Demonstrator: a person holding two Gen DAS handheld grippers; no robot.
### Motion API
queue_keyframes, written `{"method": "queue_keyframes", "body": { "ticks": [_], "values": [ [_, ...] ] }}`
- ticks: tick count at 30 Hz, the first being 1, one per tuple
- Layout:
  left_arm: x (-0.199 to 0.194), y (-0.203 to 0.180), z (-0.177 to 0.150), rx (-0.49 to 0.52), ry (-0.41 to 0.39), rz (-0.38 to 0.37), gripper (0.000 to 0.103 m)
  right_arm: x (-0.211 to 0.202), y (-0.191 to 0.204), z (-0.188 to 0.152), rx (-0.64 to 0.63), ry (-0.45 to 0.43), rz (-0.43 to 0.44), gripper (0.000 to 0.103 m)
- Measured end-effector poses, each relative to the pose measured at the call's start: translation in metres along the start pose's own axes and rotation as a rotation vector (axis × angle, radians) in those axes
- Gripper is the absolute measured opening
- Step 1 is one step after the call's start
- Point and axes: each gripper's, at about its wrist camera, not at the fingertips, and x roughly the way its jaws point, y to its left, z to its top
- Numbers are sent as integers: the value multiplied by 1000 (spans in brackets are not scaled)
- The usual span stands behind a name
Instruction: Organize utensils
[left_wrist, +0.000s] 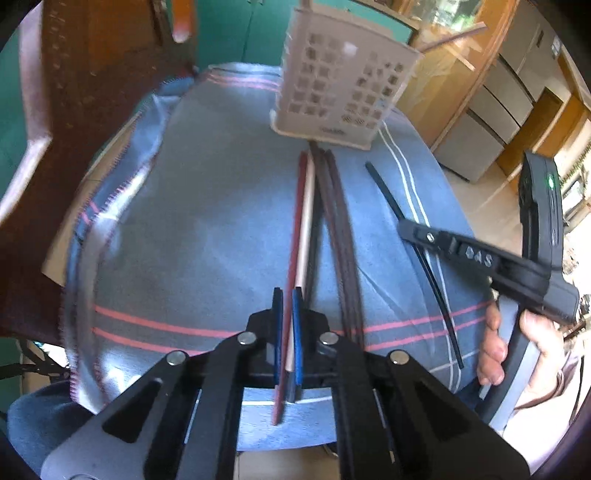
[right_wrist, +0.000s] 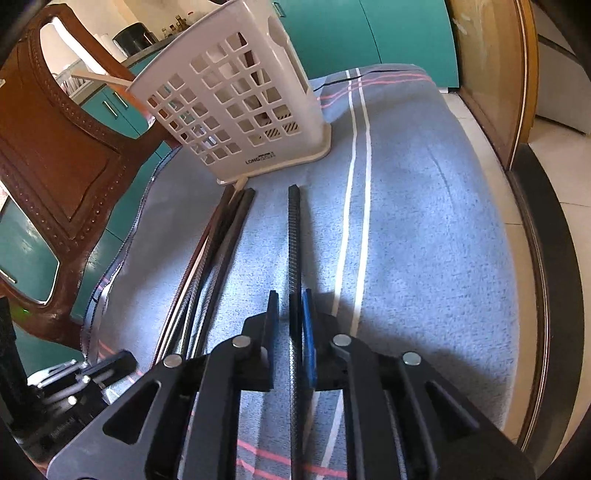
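The left gripper (left_wrist: 287, 295) has its jaws closed tight on two chopsticks, a dark red chopstick (left_wrist: 293, 254) and a pale chopstick (left_wrist: 306, 225), which run forward between the blue pads (left_wrist: 297, 332) toward the holder. It points steeply down at the desk, and the near ends of the pair stick out behind the pads. Just beside the held pair, to their right, lies a bundle of dark chopsticks (left_wrist: 341, 236) on the blue cloth (left_wrist: 221, 206), their far tips almost at the foot of the holder. The right gripper (right_wrist: 290, 295) also tilts downward; its jaws stand slightly apart with a ribbed black chopstick (right_wrist: 294, 236) between them, lying against the right pad while a gap shows on the left, so a firm grip cannot be told. In the left wrist view a hand (left_wrist: 495, 347) wraps the right gripper's handle at the right edge. The pale perforated utensil holder (right_wrist: 240, 107) stands upright at the far end of the cloth, which carries pink and white stripes. A brown wooden chair (right_wrist: 59, 155) stands beside the desk on the left.
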Motion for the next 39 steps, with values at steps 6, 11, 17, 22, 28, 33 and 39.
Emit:
{"method": "queue_keyframes", "body": {
  "ticks": [6,11,17,22,28,33,39],
  "values": [
    [1,17,4,-46,10,27,6,-1,0,-1,-1,-1,4,16],
    [9,6,8,-13,35,-20,8,-2,4,-1,-19,-7,14,28],
    [29,-10,11,18,71,-25,10,-5,5,-1,-15,-31,3,33],
    [37,-15,29,35,52,-27,16,-6,1,0,2,-39,4,33],
    [51,-8,45,26,56,29,23,-5,3,0,-13,-40,-3,34],
    [51,-2,44,14,49,34,29,-4,1,0,-7,-37,5,35],
    [57,-23,47,96,56,128,28,-3,8,-1,-37,-43,-17,40]
  ]
}}
